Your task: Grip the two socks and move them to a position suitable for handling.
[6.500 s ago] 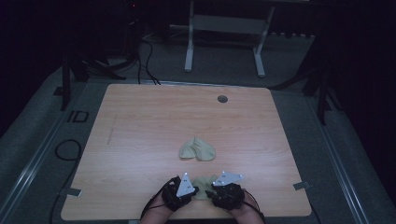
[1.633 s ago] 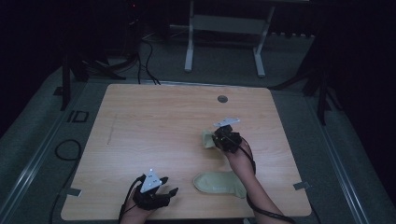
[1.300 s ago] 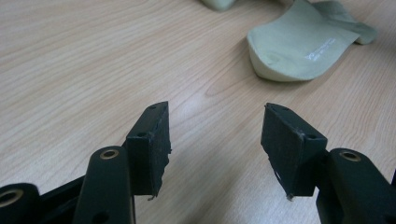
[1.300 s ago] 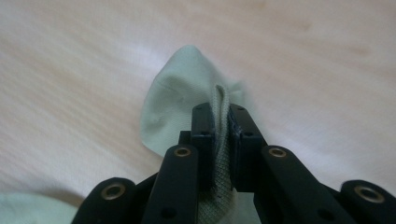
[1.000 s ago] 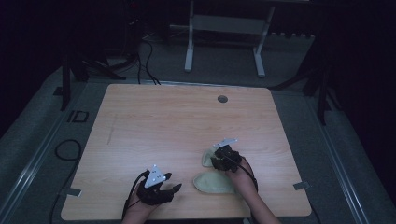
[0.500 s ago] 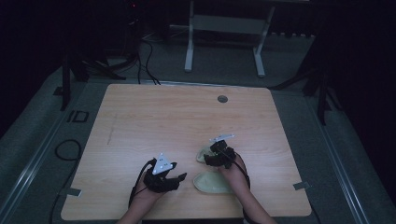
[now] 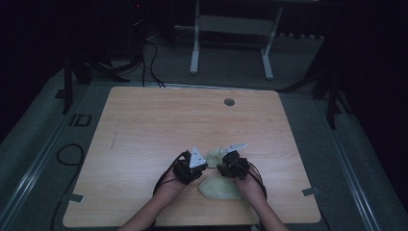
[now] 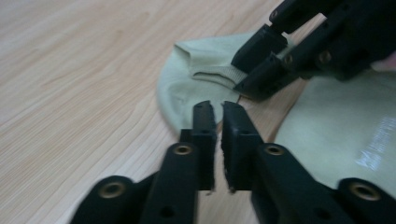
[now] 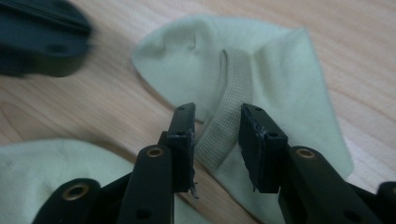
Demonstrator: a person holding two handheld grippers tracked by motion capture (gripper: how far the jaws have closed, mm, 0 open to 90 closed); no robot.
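Two pale green socks lie on the wooden table (image 7: 144, 125). One sock (image 7: 220, 188) is flat near the front edge. The other sock (image 7: 213, 156) lies crumpled just behind it, with a ribbed cuff (image 9: 219, 126). My right gripper (image 9: 217, 114) has that cuff between its jaws, which have just been closing; a gap still shows beside the cuff. My left gripper (image 8: 217, 109) has just closed and is shut with nothing between its pads, its tips at the crumpled sock's (image 8: 187, 88) near edge, close to the right gripper (image 8: 252, 65). The flat sock (image 8: 336, 135) lies to its right.
A round cable hole (image 7: 229, 102) sits near the table's far edge. Behind the table stand a metal frame (image 7: 231, 24) and floor cables (image 7: 149, 53). Both forearms come in over the front edge. Bare wood stretches to the left and far side.
My left gripper has moved right and a little away, up to the crumpled sock, and its jaws have shut. My right gripper has stayed at the sock, its jaws narrower.
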